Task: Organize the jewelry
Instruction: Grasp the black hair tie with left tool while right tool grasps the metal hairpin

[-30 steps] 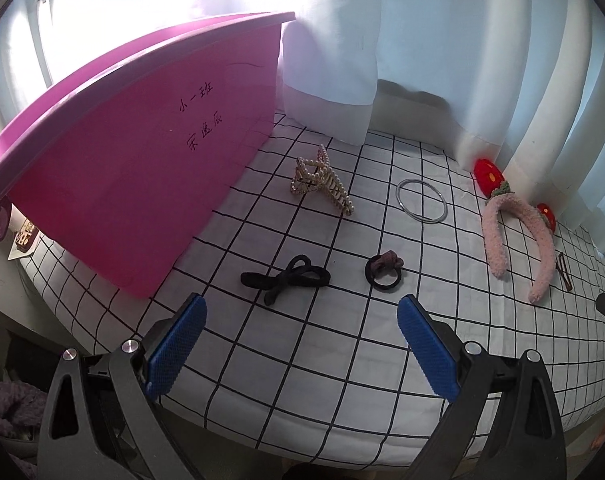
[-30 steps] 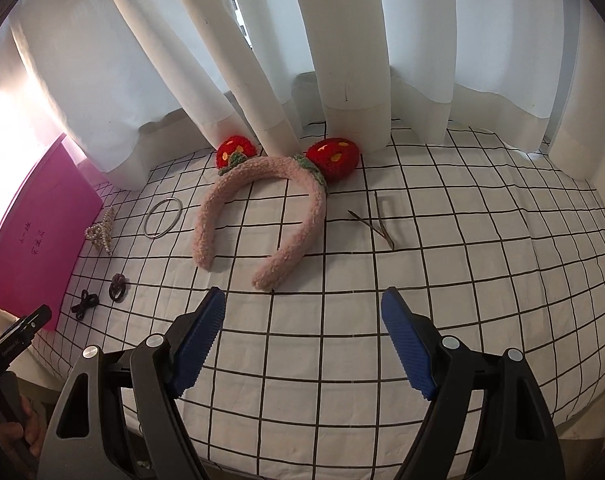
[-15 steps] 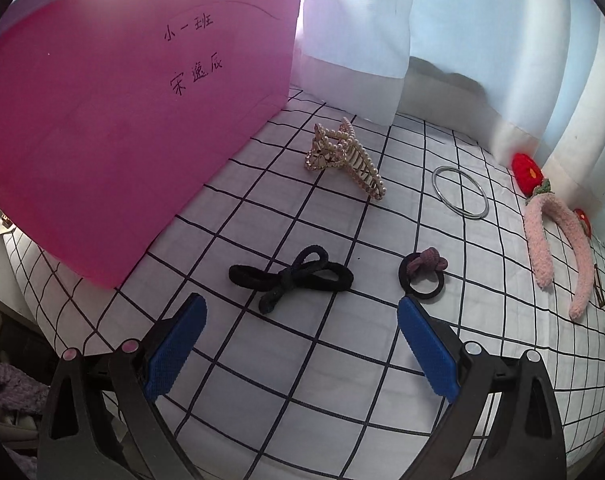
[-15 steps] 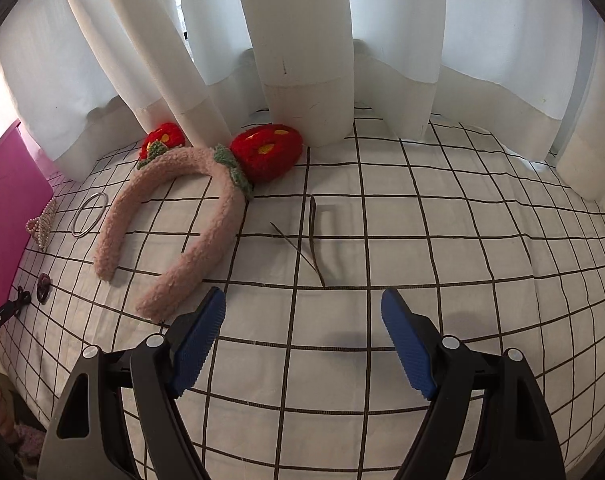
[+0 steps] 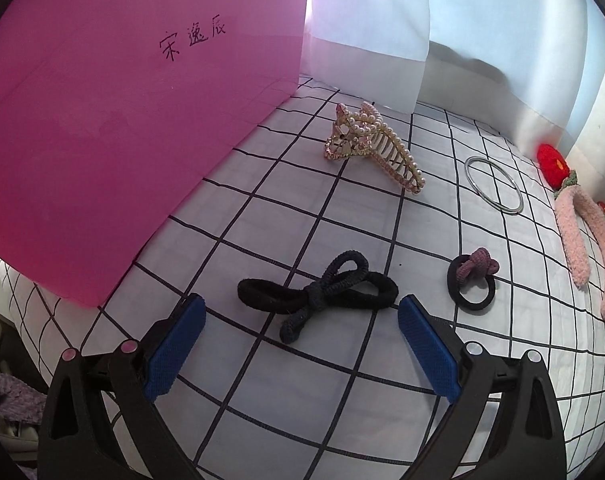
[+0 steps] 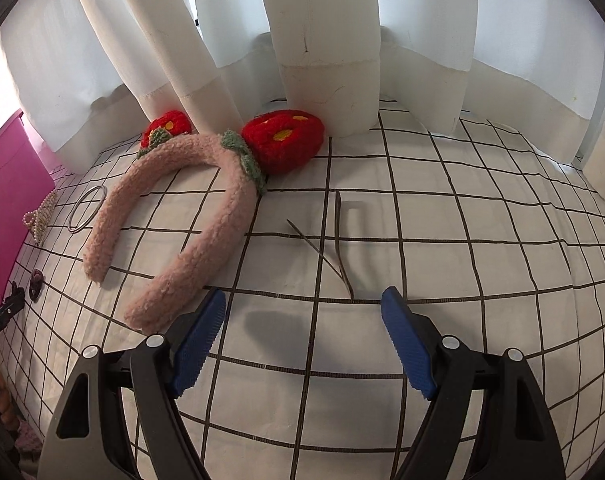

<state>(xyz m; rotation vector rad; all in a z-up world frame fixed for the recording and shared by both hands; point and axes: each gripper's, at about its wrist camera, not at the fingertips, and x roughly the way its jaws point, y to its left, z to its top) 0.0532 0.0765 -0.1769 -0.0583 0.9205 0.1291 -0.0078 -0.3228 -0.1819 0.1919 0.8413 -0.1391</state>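
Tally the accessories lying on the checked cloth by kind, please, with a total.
Hair ties: 2, a black bow tie and a black tie with a mauve knot
Hair claw clips: 1, pearl
Metal rings: 1
Headbands: 1, pink with strawberries
Thin dark hair pins: 2
Total: 7

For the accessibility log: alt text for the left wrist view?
Open left tongs hover just short of a black bow hair tie on a checked cloth. Beyond lie a pearl claw clip, a silver bangle and a pink bin.
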